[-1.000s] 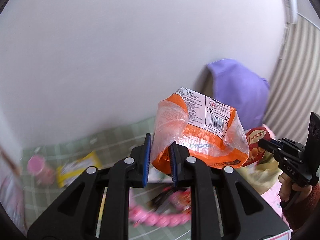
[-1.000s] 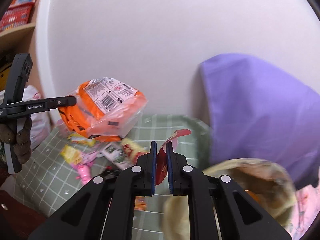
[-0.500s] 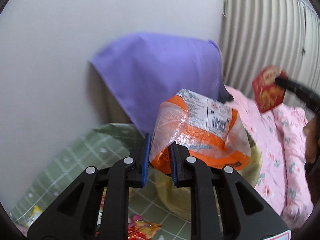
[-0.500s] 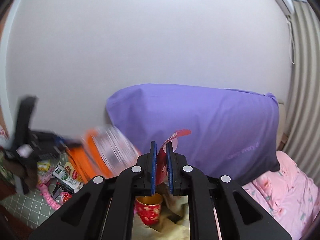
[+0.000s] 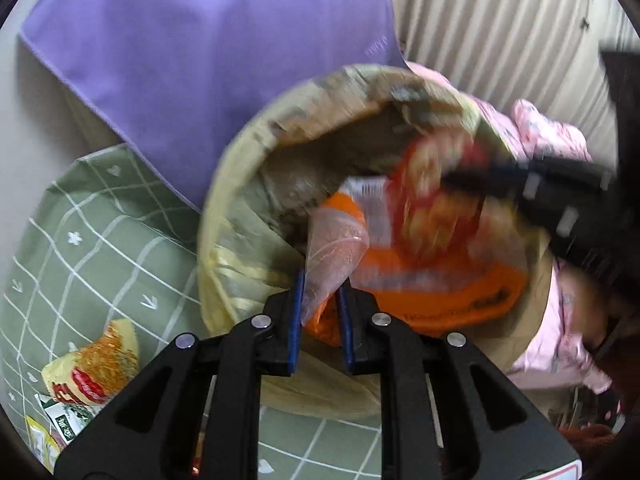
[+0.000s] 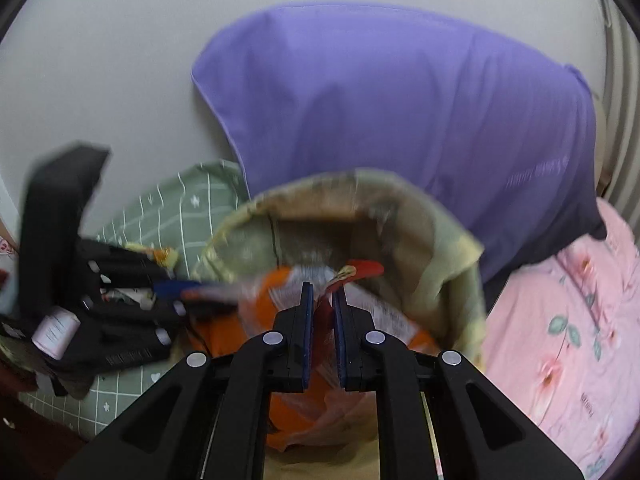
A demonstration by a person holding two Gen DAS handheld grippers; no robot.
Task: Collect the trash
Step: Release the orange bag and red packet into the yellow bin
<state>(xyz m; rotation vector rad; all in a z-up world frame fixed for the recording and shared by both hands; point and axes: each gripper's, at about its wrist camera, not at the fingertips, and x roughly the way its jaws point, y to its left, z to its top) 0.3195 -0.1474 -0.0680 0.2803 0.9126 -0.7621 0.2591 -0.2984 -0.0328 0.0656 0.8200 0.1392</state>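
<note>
My left gripper (image 5: pixel 320 284) is shut on the clear end of an orange snack bag (image 5: pixel 432 284), which hangs over the mouth of a yellowish lined trash bin (image 5: pixel 240 232). My right gripper (image 6: pixel 323 292) is shut on a red snack wrapper (image 6: pixel 362 269), held above the same bin (image 6: pixel 452 264) and over the orange bag (image 6: pixel 224 336). In the left wrist view the red wrapper (image 5: pixel 432 196) is blurred, pinched by the right gripper (image 5: pixel 452 178) coming in from the right. The left gripper (image 6: pixel 176 286) enters the right wrist view from the left, blurred.
A green checked mat (image 5: pixel 80 248) lies left of the bin with several snack wrappers (image 5: pixel 92 372) on it. A purple pillow (image 6: pixel 400 100) leans on the wall behind the bin. Pink floral bedding (image 6: pixel 568 320) lies to the right.
Both grippers swung right from the mat and dropped toward the bin, each carrying its wrapper. The bin mouth now fills both views, and the two wrappers have come together above it.
</note>
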